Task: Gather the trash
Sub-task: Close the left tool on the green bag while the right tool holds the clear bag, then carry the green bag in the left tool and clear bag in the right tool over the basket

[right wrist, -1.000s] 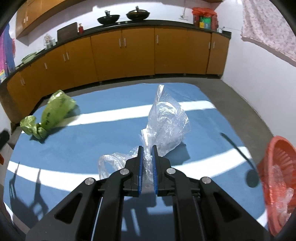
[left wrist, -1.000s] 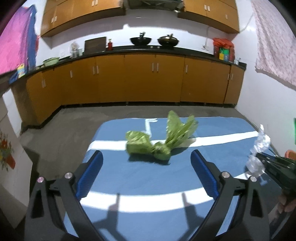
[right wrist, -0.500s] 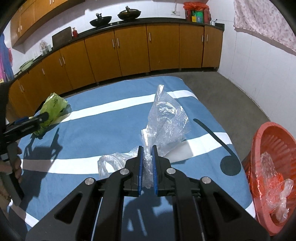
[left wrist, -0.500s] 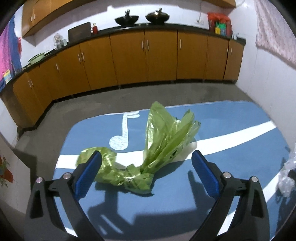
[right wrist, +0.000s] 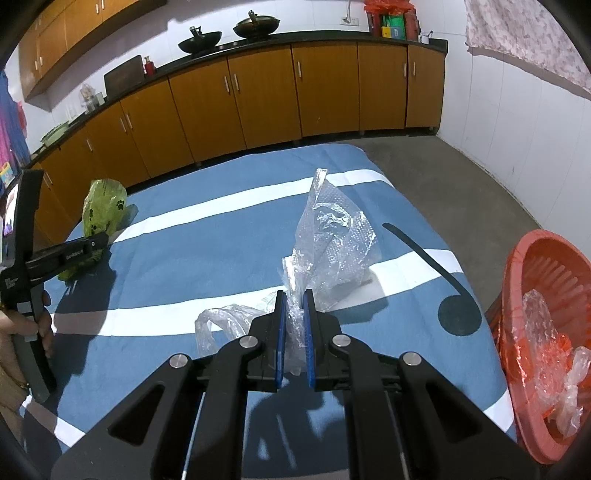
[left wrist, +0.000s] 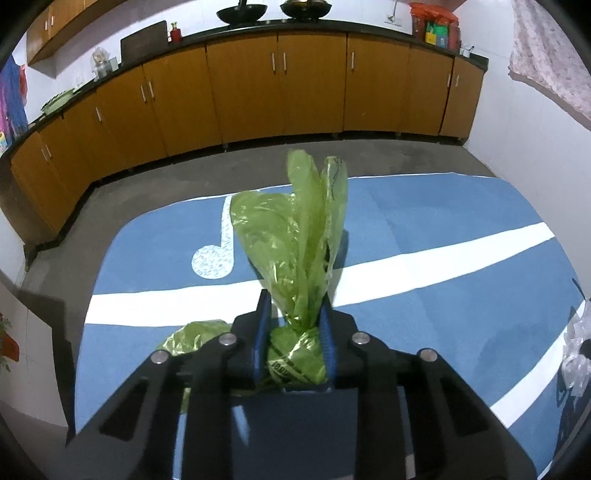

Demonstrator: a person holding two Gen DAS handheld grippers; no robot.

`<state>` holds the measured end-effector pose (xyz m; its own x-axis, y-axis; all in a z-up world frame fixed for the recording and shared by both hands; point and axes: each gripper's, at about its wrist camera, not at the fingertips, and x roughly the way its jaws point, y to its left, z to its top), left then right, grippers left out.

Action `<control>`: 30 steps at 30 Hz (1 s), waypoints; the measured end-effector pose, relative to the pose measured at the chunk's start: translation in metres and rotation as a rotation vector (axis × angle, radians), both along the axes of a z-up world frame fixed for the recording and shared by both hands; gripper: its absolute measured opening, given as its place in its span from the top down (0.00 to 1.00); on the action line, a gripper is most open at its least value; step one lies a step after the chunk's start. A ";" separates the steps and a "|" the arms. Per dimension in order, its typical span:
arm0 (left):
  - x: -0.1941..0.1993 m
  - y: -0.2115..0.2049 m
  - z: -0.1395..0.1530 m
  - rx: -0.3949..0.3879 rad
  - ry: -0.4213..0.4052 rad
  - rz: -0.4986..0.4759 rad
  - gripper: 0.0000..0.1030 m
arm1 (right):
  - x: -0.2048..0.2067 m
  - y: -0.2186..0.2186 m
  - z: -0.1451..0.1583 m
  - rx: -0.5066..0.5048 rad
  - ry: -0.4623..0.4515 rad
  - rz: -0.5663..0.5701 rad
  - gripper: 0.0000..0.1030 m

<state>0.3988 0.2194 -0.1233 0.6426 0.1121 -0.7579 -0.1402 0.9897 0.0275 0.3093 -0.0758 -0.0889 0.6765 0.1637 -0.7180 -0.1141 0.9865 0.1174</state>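
Green plastic bag (left wrist: pixel 295 236) sits at the near-left part of the blue cloth (left wrist: pixel 443 229) w/ white stripes. Left gripper (left wrist: pixel 294 325) jaws have just been closing and now pinch the bag's knotted neck between the blue pads; bag top stands up past the fingertips, and a smaller crumpled bit of the same bag sticks out to the left of the jaws. From right wrist view the same bag (right wrist: pixel 103 206) shows at the far-left edge of the cloth, w/ black paw prints on it, and the left gripper (right wrist: pixel 98 243) reaches in from the left w/ a hand (right wrist: pixel 22 328) on its handle.

Right gripper (right wrist: pixel 294 325) is clamped tight on a clear plastic bag (right wrist: pixel 332 240), approx mid-cloth; blue pads almost together w/ only thin film between. Most of the clear bag stands up beyond the tips, a loose loop of it trails left of the jaws on the cloth.

Red basket (right wrist: pixel 535 314) is off the right edge of the cloth, near side, just beside it. It has clear crumpled plastic (right wrist: pixel 546 343) inside already.

Black music-note print (right wrist: pixel 454 306) lies on the cloth between clear bag and basket. White note print (left wrist: pixel 218 251) is left of the green bag. Brown cabinets (left wrist: pixel 258 85) run along the far wall, two black woks (right wrist: pixel 229 33) on the counter.
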 end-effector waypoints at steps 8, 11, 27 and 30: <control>-0.025 -0.013 0.010 -0.040 -0.038 -0.034 0.81 | -0.011 -0.014 0.010 0.018 -0.017 -0.013 0.91; -0.036 -0.021 0.015 -0.034 -0.046 -0.052 0.81 | -0.017 -0.020 0.016 0.024 -0.027 -0.021 0.91; -0.099 -0.071 0.058 -0.040 -0.107 -0.138 0.82 | -0.064 -0.038 0.050 0.048 -0.085 -0.060 0.91; -0.112 -0.083 0.069 -0.045 -0.123 -0.158 0.82 | -0.075 -0.045 0.057 0.049 -0.101 -0.068 0.91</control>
